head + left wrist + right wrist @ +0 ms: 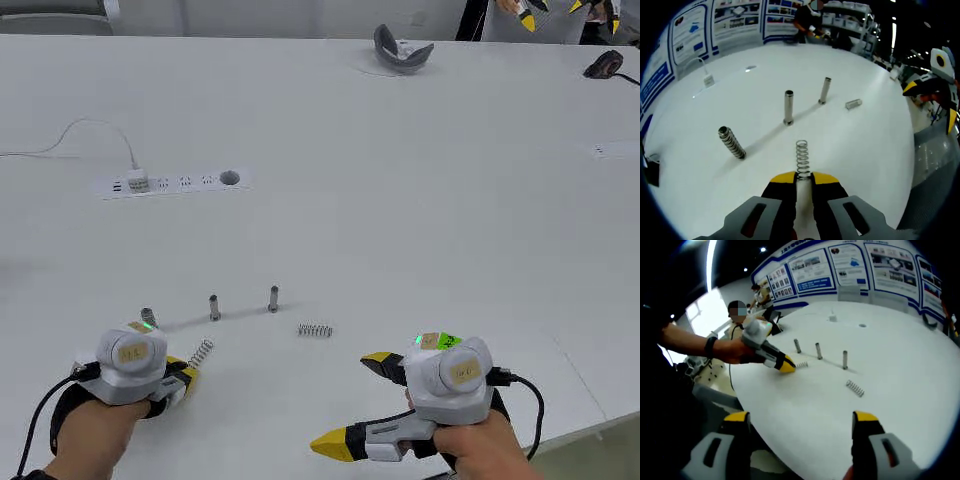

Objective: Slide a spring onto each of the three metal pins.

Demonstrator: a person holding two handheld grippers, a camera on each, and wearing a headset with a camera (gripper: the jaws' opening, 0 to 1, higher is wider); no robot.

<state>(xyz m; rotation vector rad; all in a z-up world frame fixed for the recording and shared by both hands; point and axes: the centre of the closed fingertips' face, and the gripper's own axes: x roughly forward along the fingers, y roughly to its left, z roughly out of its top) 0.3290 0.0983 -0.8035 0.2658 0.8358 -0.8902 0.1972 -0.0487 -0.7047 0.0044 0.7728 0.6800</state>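
My left gripper (801, 176) pinches a spring (802, 157) by its base end, with the bare middle pin (788, 106) ahead of the tips. Gripped so low, it could buckle (or spring free) against the pin top. My right gripper (800, 416) gapes empty, with the loose spring (855, 388) ahead.

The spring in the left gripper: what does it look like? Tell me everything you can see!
The spring is a thin coil of shiny silver wire, metal by its look, with gaps between the turns. The left gripper pinches its near end between yellow tips; the rest sticks straight out, free, over the white table. It points roughly toward a bare pin. Nothing else seems to touch it.
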